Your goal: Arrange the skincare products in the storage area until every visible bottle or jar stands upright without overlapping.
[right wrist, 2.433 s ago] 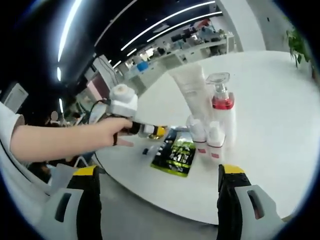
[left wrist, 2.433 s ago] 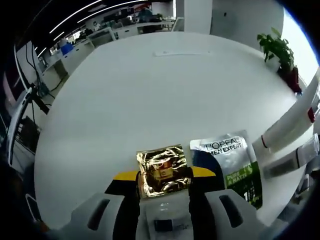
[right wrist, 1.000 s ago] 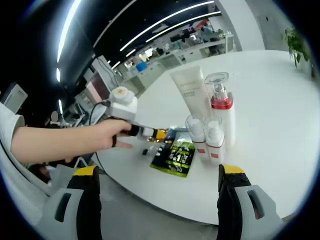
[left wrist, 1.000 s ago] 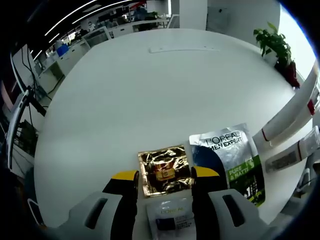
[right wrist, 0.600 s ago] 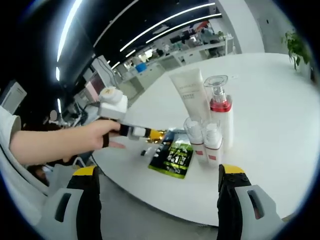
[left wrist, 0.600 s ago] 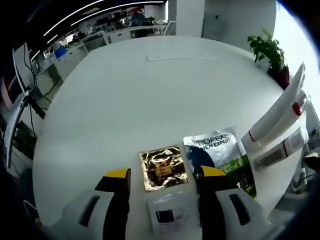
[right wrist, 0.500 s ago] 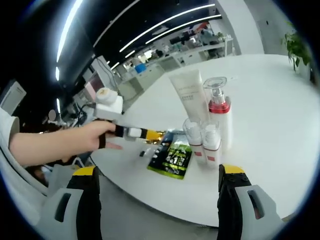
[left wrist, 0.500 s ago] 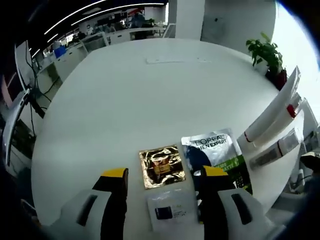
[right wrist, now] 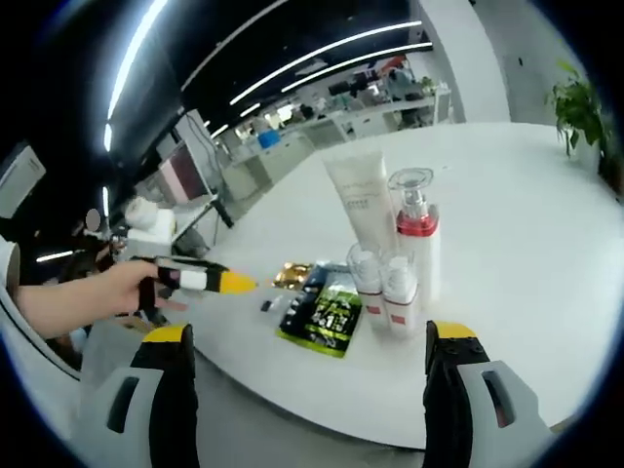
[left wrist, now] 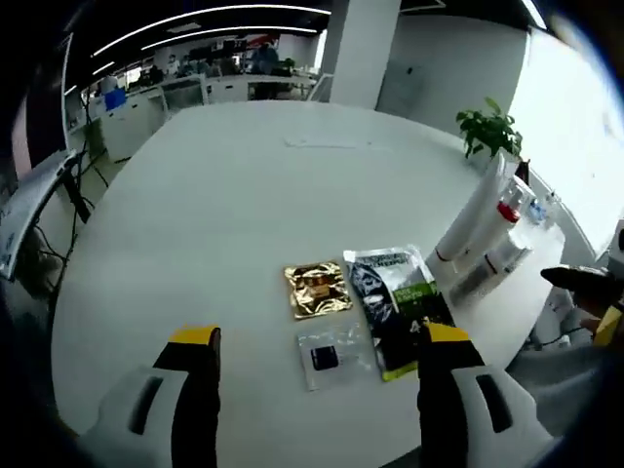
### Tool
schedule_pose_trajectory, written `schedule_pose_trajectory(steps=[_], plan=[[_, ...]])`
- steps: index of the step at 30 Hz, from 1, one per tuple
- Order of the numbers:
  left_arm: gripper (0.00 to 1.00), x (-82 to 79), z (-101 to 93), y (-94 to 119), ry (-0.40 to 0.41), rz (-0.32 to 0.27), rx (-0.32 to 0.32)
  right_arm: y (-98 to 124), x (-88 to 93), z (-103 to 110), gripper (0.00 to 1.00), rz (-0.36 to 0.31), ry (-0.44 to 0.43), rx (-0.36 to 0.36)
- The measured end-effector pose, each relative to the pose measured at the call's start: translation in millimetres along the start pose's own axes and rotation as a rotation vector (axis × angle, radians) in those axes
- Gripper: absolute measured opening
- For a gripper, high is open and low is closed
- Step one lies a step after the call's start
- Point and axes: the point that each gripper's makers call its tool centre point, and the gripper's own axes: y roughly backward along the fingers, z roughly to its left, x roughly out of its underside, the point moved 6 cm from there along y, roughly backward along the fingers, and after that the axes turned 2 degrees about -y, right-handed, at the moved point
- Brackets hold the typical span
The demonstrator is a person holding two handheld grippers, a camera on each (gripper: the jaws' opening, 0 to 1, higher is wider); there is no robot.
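Left claw (left wrist: 320,341) gapes wide, holding nothing; right claw (right wrist: 310,336) likewise agape; a hand (right wrist: 125,290) grips the left claw's handle.

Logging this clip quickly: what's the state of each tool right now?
Left tool: open, holding nothing, above the table near the gold sachet.
Right tool: open, holding nothing, short of the bottles.

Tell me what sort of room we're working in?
Likely an open-plan office: a big white table, rows of desks under long ceiling light strips, and a potted plant.
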Motion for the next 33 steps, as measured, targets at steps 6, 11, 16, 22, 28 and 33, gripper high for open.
schedule_pose_trajectory(steps=[6,11,16,22,28,33], plan=[[0.86,11.8,7.7,31.4,-0.015,-0.041,0.048,-1.5,1.3,2.5,0.98,0.009,0.014,-0.011],[0.89,21.2,10.5,45.5,-0.042,-0.065,0.083,-1.9,1.9,3.7,0.98,0.017,0.018,-0.022],[0.92,25.2,8.9,58.0,-0.035,-0.108,0.132,-1.4,1.6,6.3,0.98,0.020,0.015,-0.042],[0.99,14.6,5.7,70.3,-0.075,-0.186,0.167,-1.5,2.6,7.2,0.99,0.022,0.015,-0.062],[0.99,13.1,4.8,69.9,-0.043,-0.196,0.183,-3.6,5.5,7.4,0.99,0.034,0.001,-0.071],[0.99,13.5,5.5,71.1,-0.053,-0.199,0.165,-2.4,5.7,7.0,0.99,0.047,0.004,-0.071]])
